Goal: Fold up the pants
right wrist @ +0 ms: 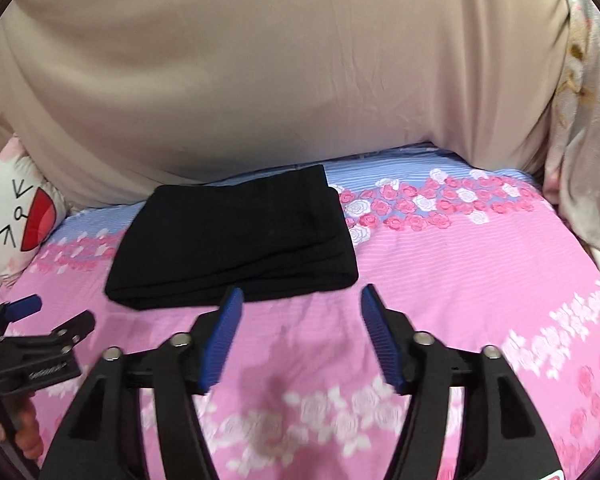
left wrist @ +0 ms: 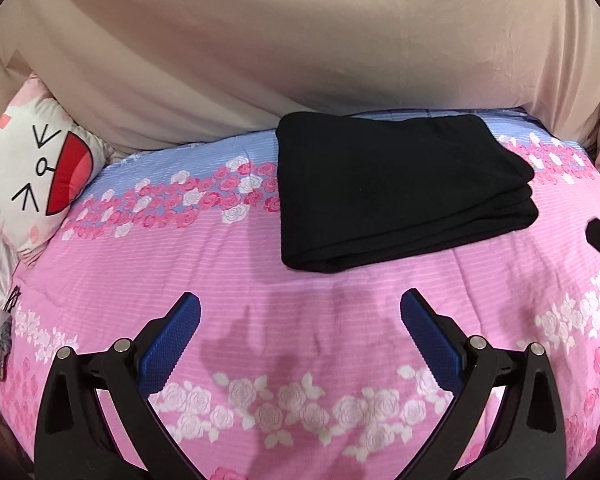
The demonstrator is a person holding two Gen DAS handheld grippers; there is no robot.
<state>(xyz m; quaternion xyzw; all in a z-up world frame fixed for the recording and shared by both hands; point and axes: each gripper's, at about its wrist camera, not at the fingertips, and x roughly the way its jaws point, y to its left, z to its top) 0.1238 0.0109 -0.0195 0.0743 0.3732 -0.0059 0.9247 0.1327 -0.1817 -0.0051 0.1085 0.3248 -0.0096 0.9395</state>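
Observation:
The black pants [left wrist: 396, 192] lie folded into a flat, layered rectangle on the pink floral bedspread [left wrist: 180, 272], near its far edge. They also show in the right wrist view [right wrist: 236, 240]. My left gripper [left wrist: 300, 304] is open and empty, hovering over the bedspread in front of the pants. My right gripper [right wrist: 302, 296] is open and empty, just in front of the pants' near right corner. The left gripper also shows at the left edge of the right wrist view [right wrist: 44, 320].
A beige fabric backdrop [left wrist: 300, 52] rises behind the bed. A white cartoon-face pillow [left wrist: 40, 172] lies at the far left. A pale floral cloth [right wrist: 584, 160] hangs at the right. A hand [right wrist: 28, 432] holds the left gripper.

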